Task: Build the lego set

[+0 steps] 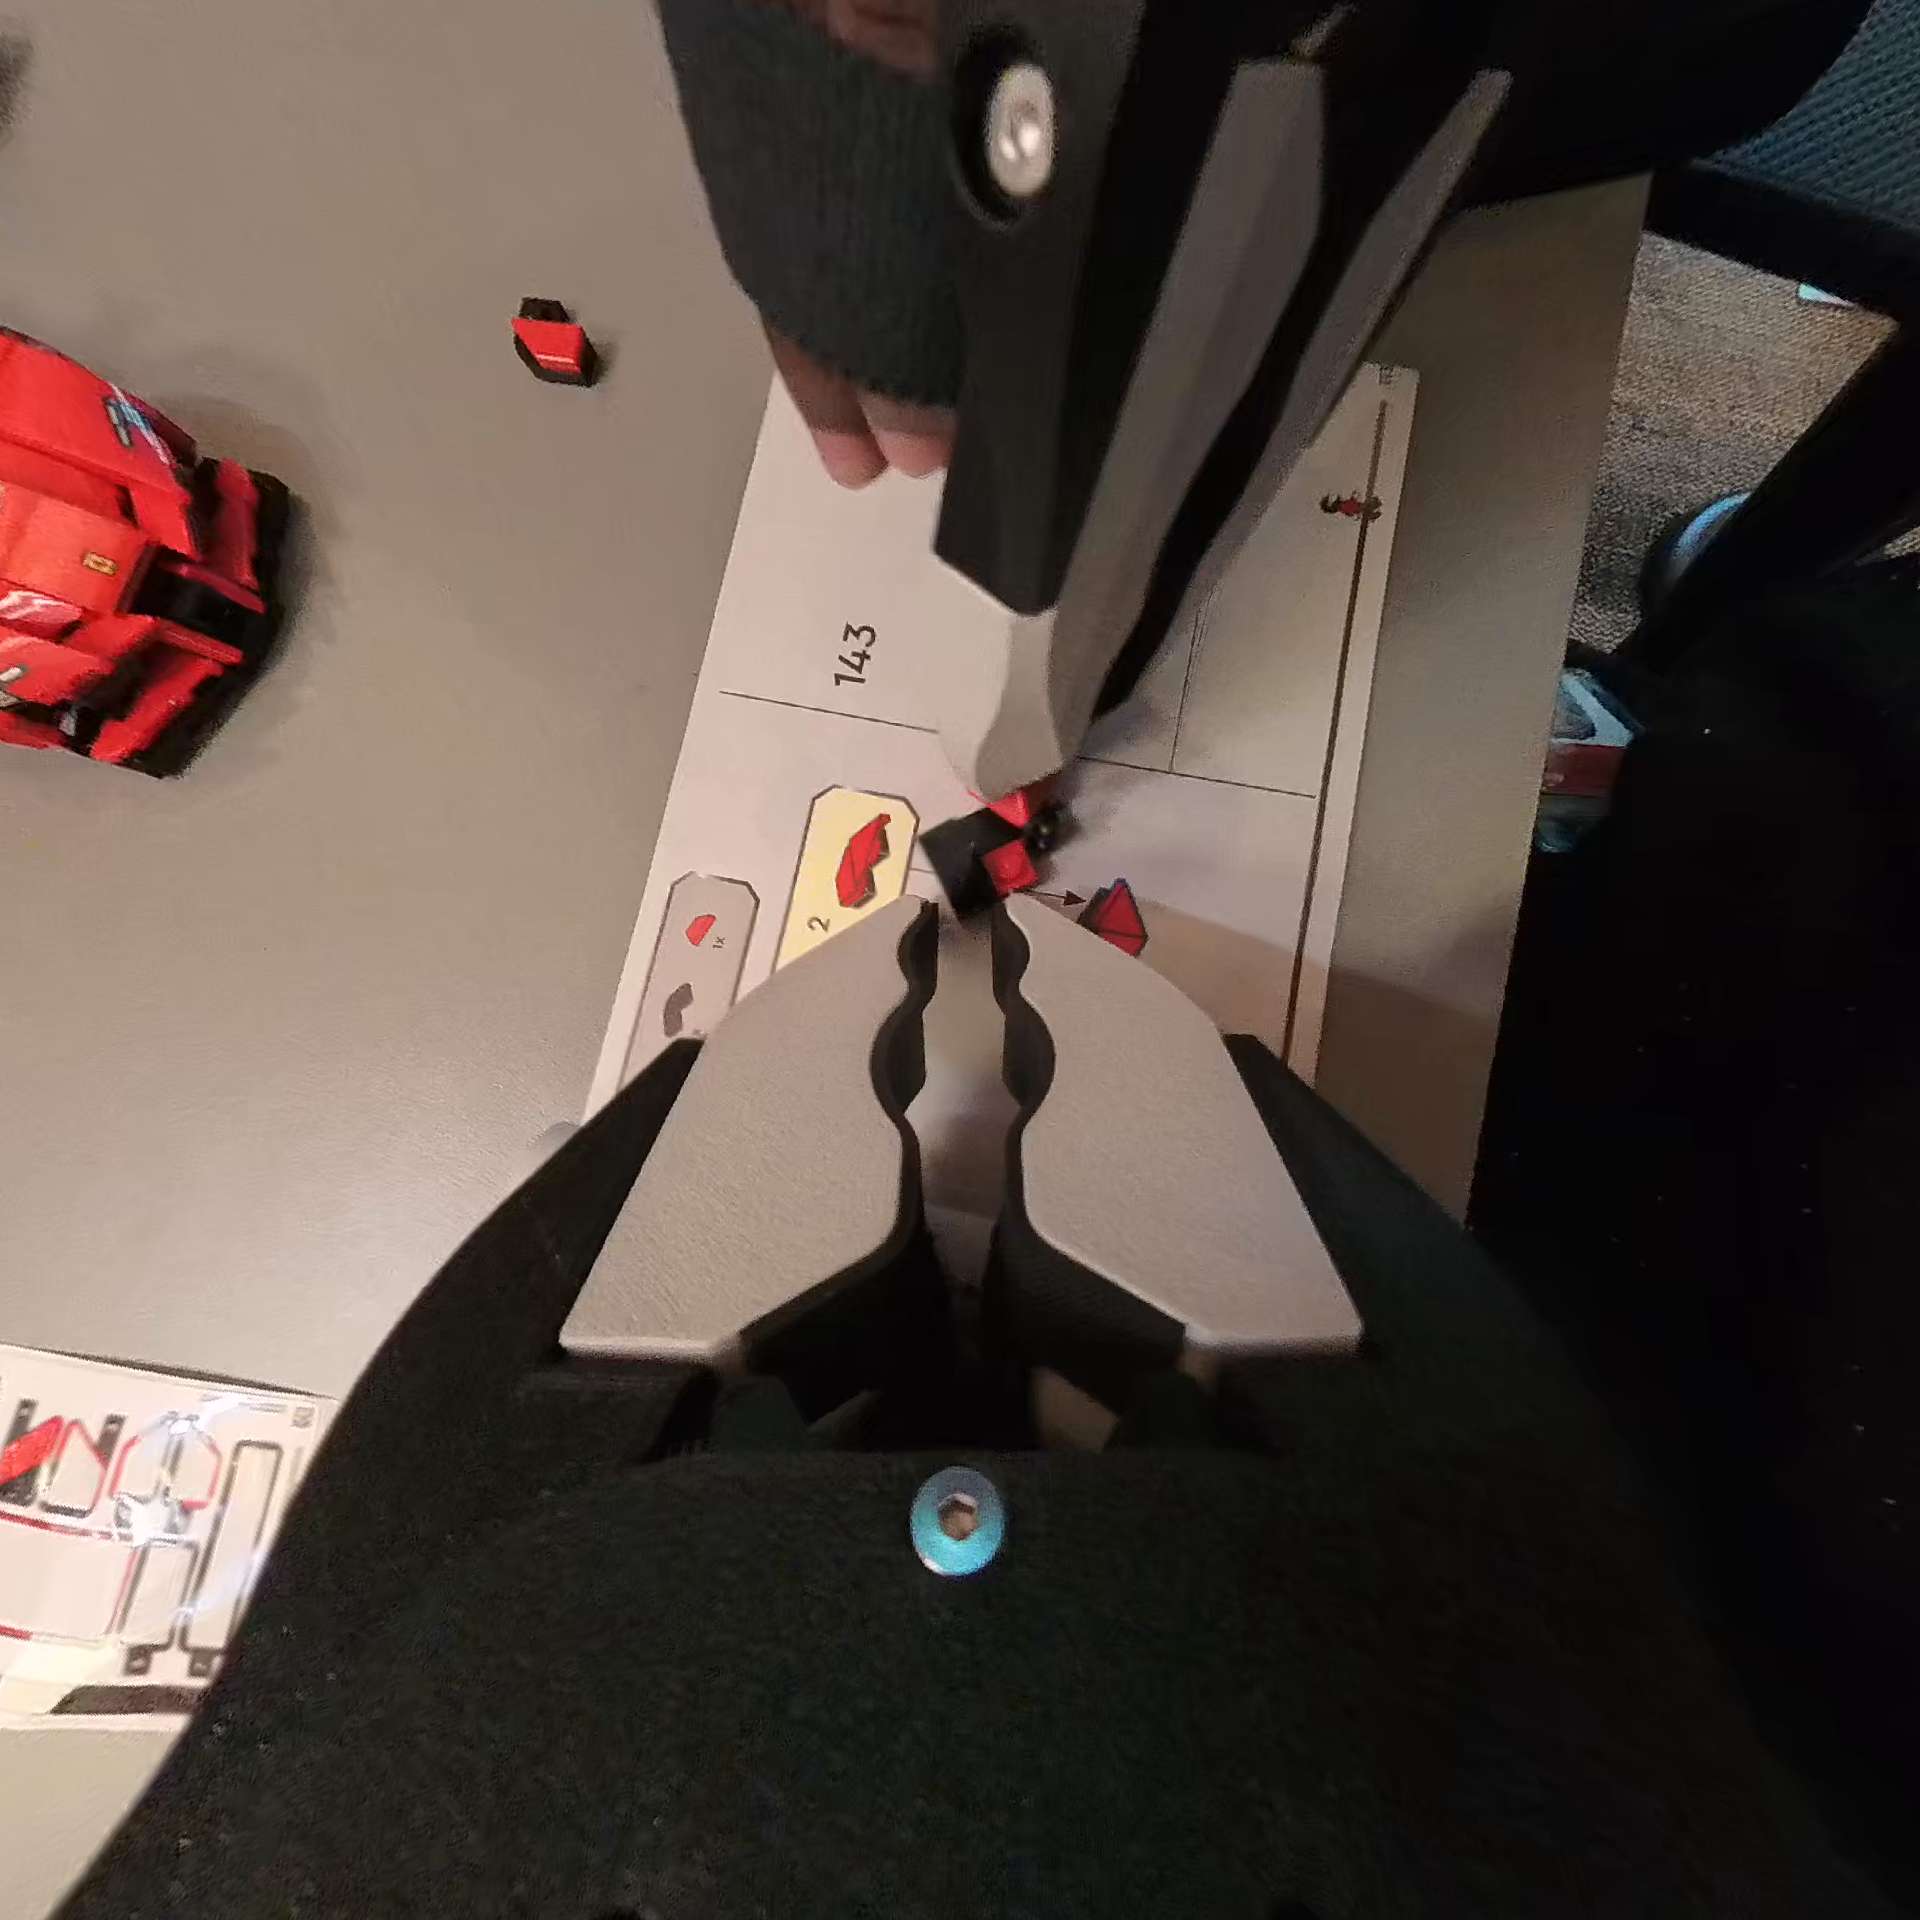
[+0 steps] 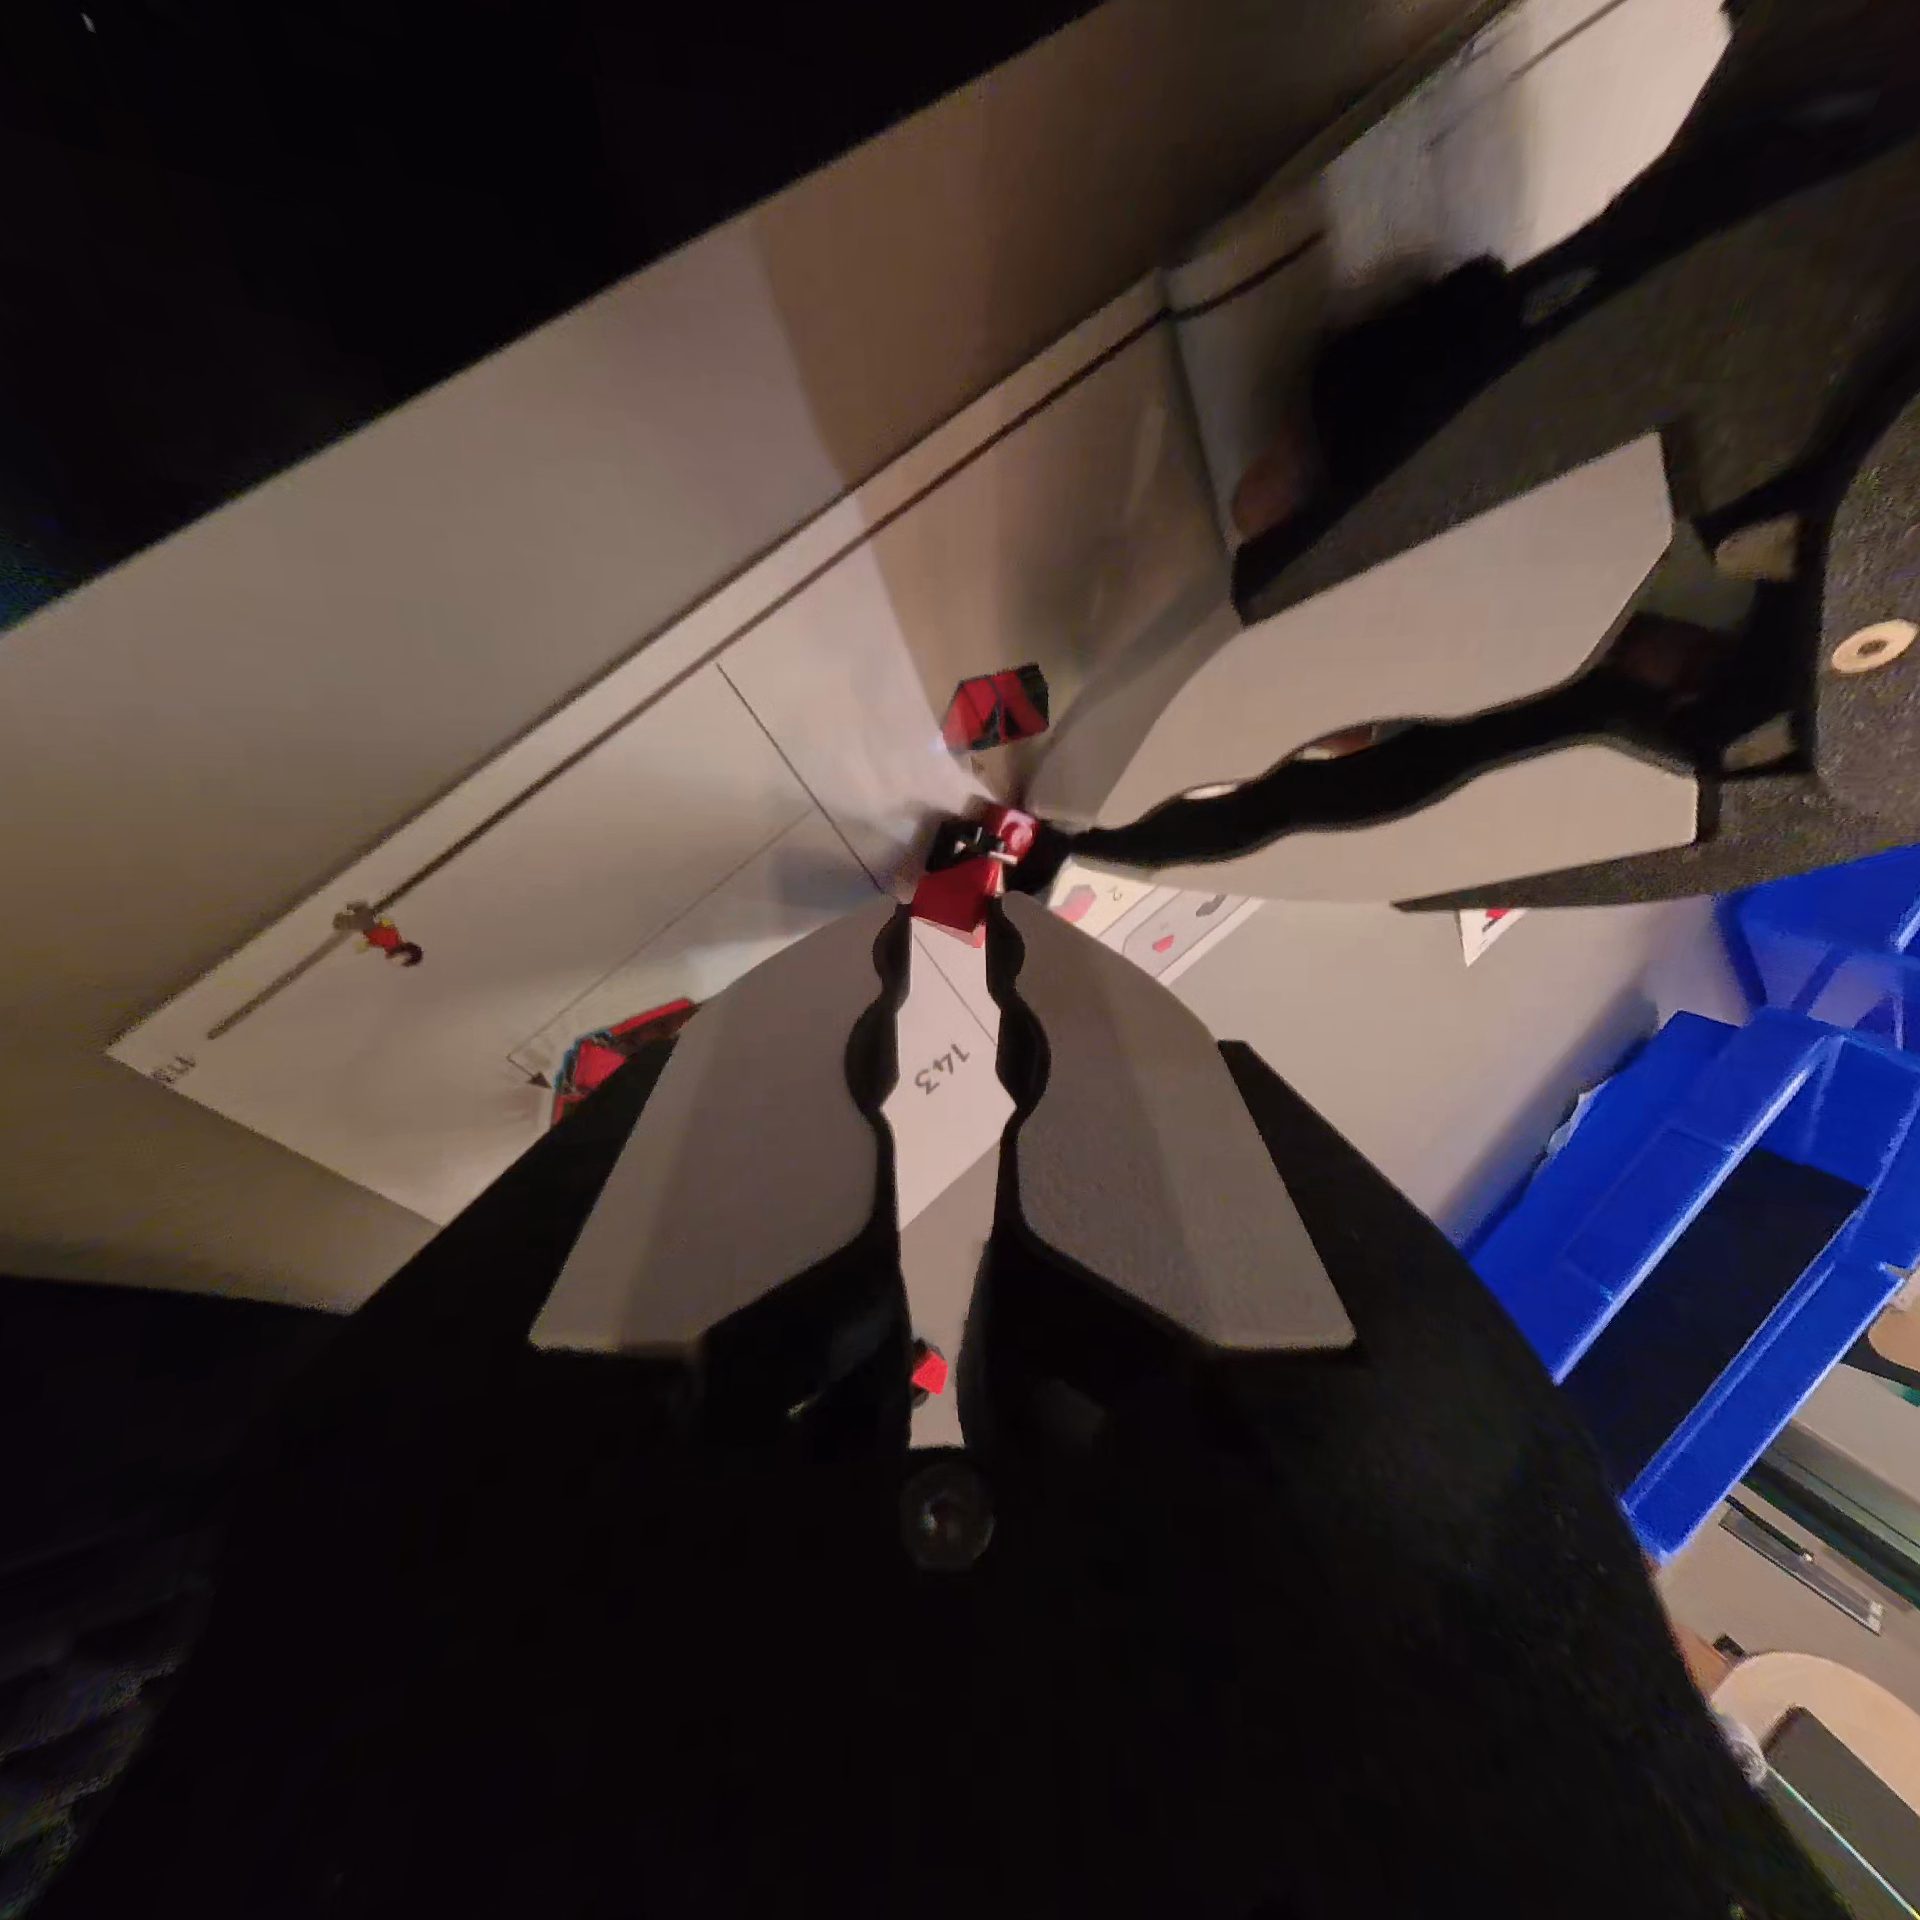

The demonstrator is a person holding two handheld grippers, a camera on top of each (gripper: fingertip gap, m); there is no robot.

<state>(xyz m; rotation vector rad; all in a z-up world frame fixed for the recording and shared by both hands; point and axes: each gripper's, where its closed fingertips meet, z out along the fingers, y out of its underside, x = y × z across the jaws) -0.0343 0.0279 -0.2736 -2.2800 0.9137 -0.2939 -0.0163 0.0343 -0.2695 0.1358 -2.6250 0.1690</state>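
Stretching across both views, the pale grey table carries everything, its right edge dropping off to dark floor and a patch of carpet. In the right wrist view, blue plastic bins stand stacked off to the right. An open instruction booklet lies flat near the table's right edge. On the far left sits the red lego car — mostly built, well apart from the booklet. A sticker sheet lies at the near left.

Above the booklet the two tools meet. The left gripper has its jaws nearly together, pinching a small black-and-red brick assembly at the tips. The right gripper comes at it from the opposite side — jaws narrowed on the same red piece. A loose red-and-black piece rests alone on the table between car and booklet.
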